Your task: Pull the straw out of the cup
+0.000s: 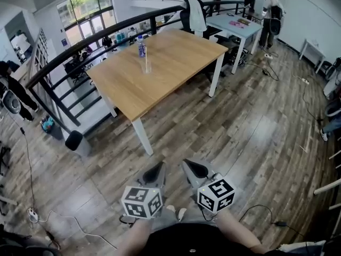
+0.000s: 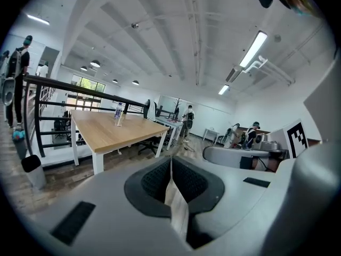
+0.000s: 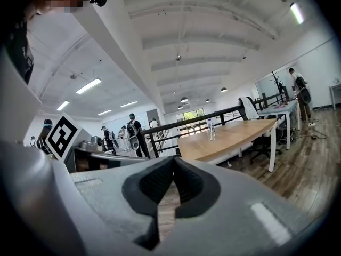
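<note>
A clear cup (image 1: pixel 146 66) with a thin straw (image 1: pixel 146 56) standing upright in it sits on the wooden table (image 1: pixel 176 63), just in front of a blue-labelled water bottle (image 1: pixel 141 47). The table is several steps ahead of me. Both grippers are held low by my body, far from the cup. My left gripper (image 1: pixel 158 169) and right gripper (image 1: pixel 190 166) are shut with nothing between the jaws. In the left gripper view, the cup (image 2: pixel 120 121) shows small on the table beyond the shut left gripper (image 2: pixel 170 161). In the right gripper view, the bottle (image 3: pixel 211 129) stands beyond the shut right gripper (image 3: pixel 173 161).
A black railing (image 1: pixel 80 47) runs behind the table, above a stairwell. A second white table (image 1: pixel 234 28) with chairs stands at the back right. Cables (image 1: pixel 53 217) trail across the wooden floor at the left. People stand at the far right (image 1: pixel 273 15) and the left (image 1: pixel 13 92).
</note>
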Tool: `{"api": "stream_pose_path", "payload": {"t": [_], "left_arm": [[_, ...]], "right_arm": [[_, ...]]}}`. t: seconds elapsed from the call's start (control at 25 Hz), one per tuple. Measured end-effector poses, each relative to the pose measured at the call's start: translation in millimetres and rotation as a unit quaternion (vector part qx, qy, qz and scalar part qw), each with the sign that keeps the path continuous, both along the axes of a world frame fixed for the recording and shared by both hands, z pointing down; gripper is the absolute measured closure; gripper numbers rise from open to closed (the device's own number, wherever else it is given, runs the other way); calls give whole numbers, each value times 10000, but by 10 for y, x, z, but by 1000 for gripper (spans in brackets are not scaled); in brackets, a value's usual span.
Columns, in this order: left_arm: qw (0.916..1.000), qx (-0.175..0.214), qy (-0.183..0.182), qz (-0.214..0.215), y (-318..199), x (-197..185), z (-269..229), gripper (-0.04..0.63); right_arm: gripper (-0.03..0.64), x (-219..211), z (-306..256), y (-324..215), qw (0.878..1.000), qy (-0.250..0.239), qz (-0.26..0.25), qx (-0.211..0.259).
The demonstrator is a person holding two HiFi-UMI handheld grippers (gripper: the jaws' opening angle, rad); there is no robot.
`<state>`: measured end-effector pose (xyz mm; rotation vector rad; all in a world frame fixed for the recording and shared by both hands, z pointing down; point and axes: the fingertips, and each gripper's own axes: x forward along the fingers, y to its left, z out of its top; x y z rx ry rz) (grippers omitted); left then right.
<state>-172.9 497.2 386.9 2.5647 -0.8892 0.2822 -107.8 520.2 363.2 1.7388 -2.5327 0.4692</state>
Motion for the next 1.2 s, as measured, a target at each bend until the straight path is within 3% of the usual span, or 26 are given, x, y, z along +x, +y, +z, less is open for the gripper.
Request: {"api": "stream_pose_path", "payload": {"t": [0.48, 0.64, 0.88, 1.2], "left_arm": [[9998, -187, -6, 53, 120, 367, 211, 578], [9998, -179, -46, 29, -56, 454, 240, 578], [9997, -200, -3, -126, -838, 577, 316, 578], [9998, 0, 171, 28, -2417, 796, 134, 578]], "right_arm": [[618, 379, 237, 112, 9997, 21, -145, -190], [618, 485, 336, -80, 9995, -18, -177, -272], [618, 676, 361, -874, 9995, 84, -240, -196], [618, 882, 148, -2403, 9996, 280, -68, 15]]}}
